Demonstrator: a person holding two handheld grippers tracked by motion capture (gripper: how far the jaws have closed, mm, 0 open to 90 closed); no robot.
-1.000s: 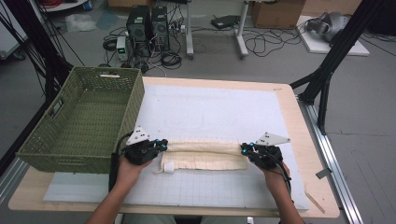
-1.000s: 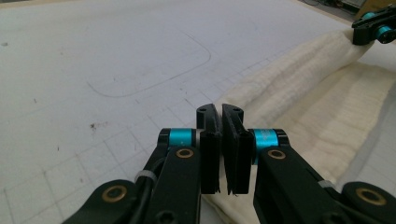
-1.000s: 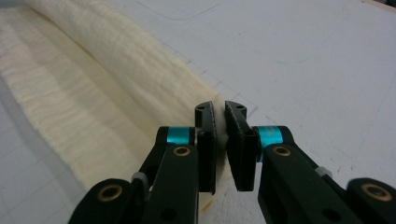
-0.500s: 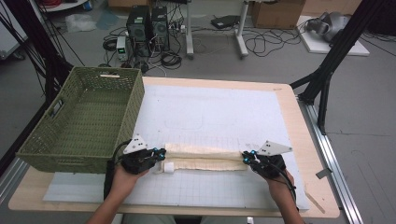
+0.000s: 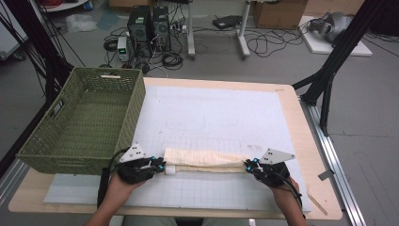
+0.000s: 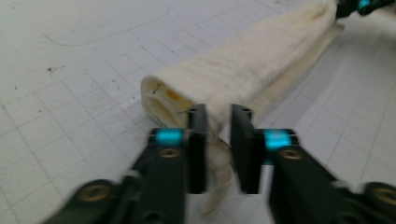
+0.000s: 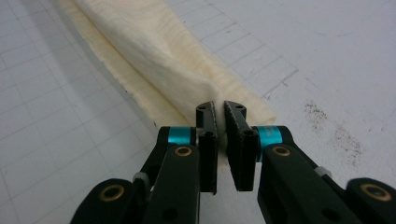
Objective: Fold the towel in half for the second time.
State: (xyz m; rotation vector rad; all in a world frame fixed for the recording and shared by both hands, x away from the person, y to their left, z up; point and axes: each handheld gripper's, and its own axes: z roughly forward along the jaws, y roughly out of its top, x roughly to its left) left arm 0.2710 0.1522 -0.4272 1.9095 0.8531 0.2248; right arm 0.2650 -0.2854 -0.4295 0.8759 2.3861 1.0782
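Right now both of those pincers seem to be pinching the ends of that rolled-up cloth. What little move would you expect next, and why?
Probably a small lift of both ends together. The left gripper and right gripper each pinch one end of the cream cloth, which lies stretched between them on the white mat. The green basket beside it sits open, a likely place for it.

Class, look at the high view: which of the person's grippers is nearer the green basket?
Left. The left gripper sits just below the basket, gripping the cloth; the right gripper holds the cloth's far end.
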